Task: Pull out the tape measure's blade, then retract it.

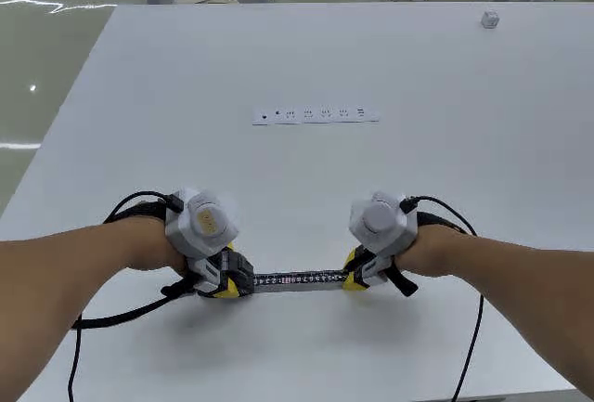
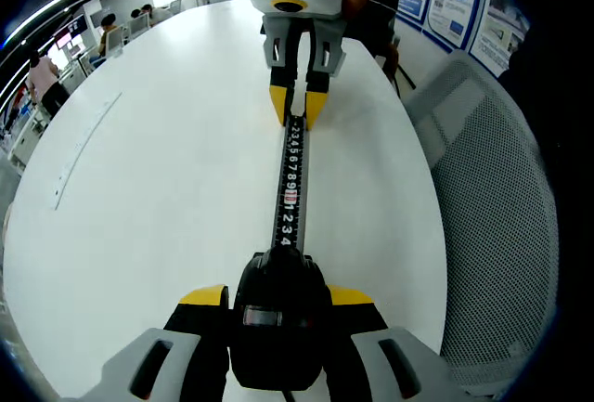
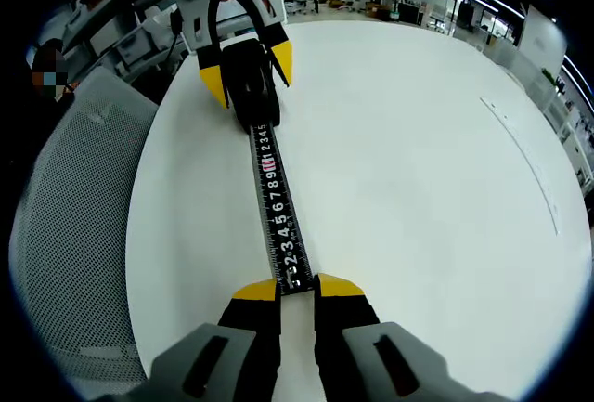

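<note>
A black tape measure case [image 2: 278, 314] sits between the yellow-tipped fingers of my left gripper [image 2: 278, 298], which is shut on it; the case [image 1: 234, 278] lies low on the white table near its front edge. Its blade [image 1: 299, 279] runs out a short way to the right, showing numbers up to about thirteen [image 3: 275, 207]. My right gripper [image 3: 297, 287] is shut on the blade's end hook [image 3: 294, 281]. The two grippers [image 1: 364, 272] face each other along the blade [image 2: 291, 175], roughly level above the tabletop.
A white power strip [image 1: 316, 115] lies at the table's middle. A small white cube [image 1: 490, 19] rests far right at the back. A grey mesh chair [image 3: 74, 226] stands by the front edge of the table [image 1: 418, 123]. Black cables [image 1: 121, 314] trail from both hands.
</note>
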